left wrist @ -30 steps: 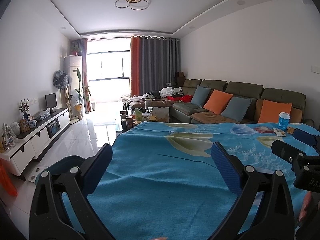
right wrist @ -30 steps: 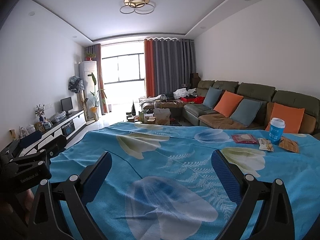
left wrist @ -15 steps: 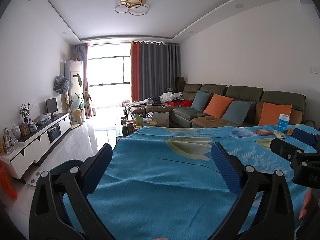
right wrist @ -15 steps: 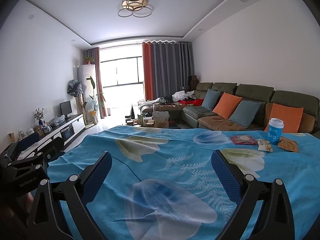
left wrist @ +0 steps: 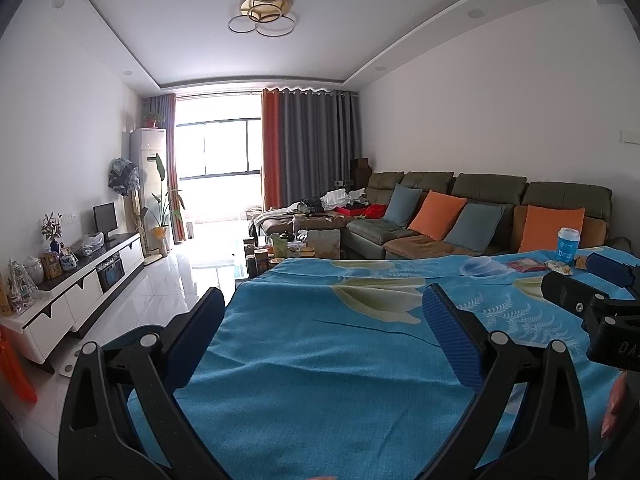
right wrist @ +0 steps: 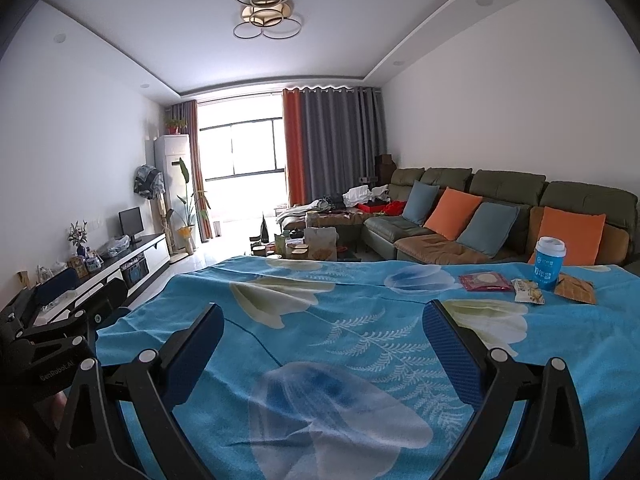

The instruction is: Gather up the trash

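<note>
On the far right of the blue flowered tablecloth (right wrist: 320,312) lies the trash: a blue paper cup with a white lid (right wrist: 549,258), a red wrapper (right wrist: 485,282), a pale snack packet (right wrist: 528,296) and an orange-brown packet (right wrist: 576,290). The cup (left wrist: 568,245) and red wrapper (left wrist: 526,266) also show in the left wrist view. My right gripper (right wrist: 322,346) hovers open over the cloth's near middle, well short of the trash. My left gripper (left wrist: 322,336) is open over the table's left part, nothing between its fingers.
A green sofa (right wrist: 508,216) with orange and blue cushions runs behind the table. A cluttered coffee table (right wrist: 312,244) stands beyond the far edge. A white TV cabinet (left wrist: 80,284) lines the left wall. Something orange (left wrist: 14,368) sits on the floor at left.
Both cameras have tilted up and shifted a little; the table sits lower in view. Both grippers stay open and hold nothing.
</note>
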{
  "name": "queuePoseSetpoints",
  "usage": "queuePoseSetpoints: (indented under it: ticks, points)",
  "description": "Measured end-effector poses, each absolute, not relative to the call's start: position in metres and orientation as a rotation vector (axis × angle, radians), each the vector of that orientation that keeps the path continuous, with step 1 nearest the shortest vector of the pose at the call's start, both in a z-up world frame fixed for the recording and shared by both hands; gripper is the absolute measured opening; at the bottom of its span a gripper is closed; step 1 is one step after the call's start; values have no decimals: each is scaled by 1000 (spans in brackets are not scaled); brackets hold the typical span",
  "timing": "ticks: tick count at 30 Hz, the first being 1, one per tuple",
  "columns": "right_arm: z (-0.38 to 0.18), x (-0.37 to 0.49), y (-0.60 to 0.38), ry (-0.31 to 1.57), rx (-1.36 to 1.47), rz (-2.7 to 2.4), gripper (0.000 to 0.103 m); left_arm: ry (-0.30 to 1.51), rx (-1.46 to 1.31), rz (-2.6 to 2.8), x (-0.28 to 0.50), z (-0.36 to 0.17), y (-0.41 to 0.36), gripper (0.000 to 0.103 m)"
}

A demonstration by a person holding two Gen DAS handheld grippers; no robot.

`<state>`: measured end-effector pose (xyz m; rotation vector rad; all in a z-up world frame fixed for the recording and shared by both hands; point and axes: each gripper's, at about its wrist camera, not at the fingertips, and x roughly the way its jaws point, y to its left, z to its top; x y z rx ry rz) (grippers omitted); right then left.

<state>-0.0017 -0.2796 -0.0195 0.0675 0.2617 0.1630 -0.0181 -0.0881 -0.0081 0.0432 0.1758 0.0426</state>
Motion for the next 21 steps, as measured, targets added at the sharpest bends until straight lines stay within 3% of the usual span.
queuePoseSetpoints:
  ticks: [21]
  points:
    - [-19,-1,-280,263,66,163,96,173,46,45,-19,-8,-88,97]
